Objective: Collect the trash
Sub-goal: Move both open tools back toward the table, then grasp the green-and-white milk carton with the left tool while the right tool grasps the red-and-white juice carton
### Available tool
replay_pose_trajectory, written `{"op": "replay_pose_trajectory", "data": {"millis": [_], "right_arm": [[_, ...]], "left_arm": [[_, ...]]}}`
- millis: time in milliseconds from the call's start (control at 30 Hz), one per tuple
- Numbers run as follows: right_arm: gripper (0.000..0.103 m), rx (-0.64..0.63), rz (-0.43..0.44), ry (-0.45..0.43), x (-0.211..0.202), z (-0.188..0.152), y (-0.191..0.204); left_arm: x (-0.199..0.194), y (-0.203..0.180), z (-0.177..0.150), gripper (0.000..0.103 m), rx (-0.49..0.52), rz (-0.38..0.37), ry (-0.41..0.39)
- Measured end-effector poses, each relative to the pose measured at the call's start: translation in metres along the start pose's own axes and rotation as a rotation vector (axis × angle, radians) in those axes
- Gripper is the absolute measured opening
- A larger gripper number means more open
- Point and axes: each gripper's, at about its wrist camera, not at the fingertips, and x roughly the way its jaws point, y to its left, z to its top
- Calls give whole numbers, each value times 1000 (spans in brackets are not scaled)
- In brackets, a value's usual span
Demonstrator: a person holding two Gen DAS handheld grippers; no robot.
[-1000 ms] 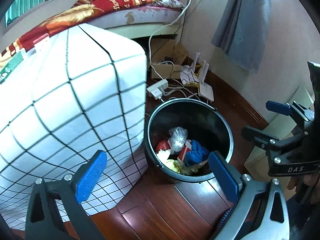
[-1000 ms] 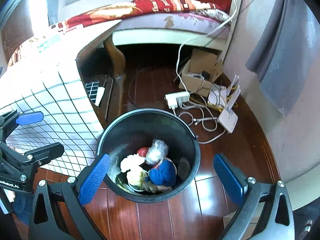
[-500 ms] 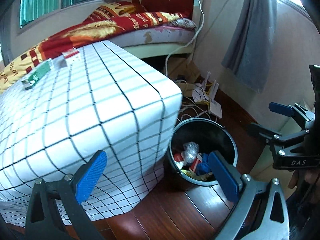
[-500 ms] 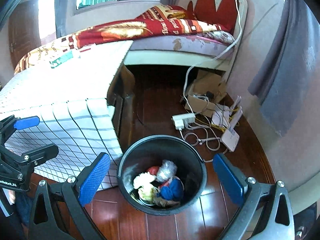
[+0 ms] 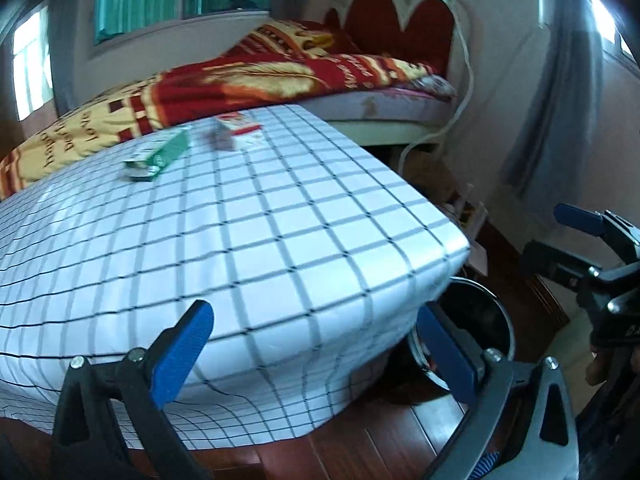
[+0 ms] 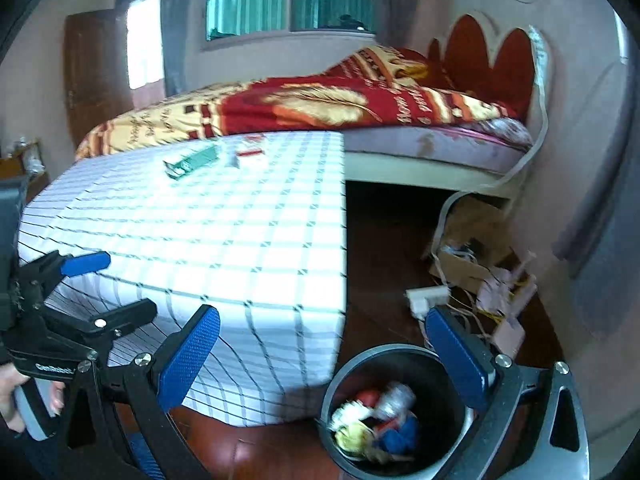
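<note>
From the left wrist, the left tool is spread wide and empty over the near edge of the checked worktop, with one green box and one red-and-white packet well ahead of it and the black bin low to its right; best to carry it level over the cloth and close on the green box across its narrow sides. From the right wrist, the right tool is equally wide and empty, one bin of trash just below and between its fingers, the same two pieces far ahead on its left.
</note>
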Motion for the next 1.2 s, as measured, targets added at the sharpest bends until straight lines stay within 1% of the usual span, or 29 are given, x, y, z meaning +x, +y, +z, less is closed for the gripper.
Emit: {"op": "replay_pose_trajectory", "data": {"millis": [133,200,233,300,400,467,533,567,600,700,833,900,1000,1067,1200], "right_arm": [[103,-25,62,-2,15,21,24],[103,-36,104,32,27,30,36],[103,-42,110,42,30,35,42],[103,-55,102,38,34,46,53],[103,-76,113,25,49,64,63],[103,-103,109,29,68,77,70],[103,-118,121,39,87,90,74],[103,-129,123,45,101,99,77],[103,-136,125,52,112,106,78],[103,-145,133,66,144,126,82],[100,-153,139,84,185,150,89],[98,-156,144,99,207,161,93],[95,-170,148,119,232,172,100],[94,-179,148,131,250,178,104],[93,-182,148,177,290,190,109]], "left_arm": [[-5,30,10,102,-23,54,-41],[-7,48,15,102,-40,68,-63],[-7,55,17,102,-47,78,-70],[-3,73,24,102,-60,101,-72],[6,96,33,101,-75,129,-73],[14,111,39,101,-79,142,-80],[24,126,50,96,-65,165,-89],[29,135,58,96,-55,181,-108],[35,143,65,96,-52,194,-108],[54,166,84,93,-58,198,-110],[82,186,98,88,-60,186,-78],[96,192,105,87,-52,175,-68],[117,199,114,87,-23,184,-48],[128,202,118,87,-7,186,-31],[154,211,126,87,-19,210,22]]}}
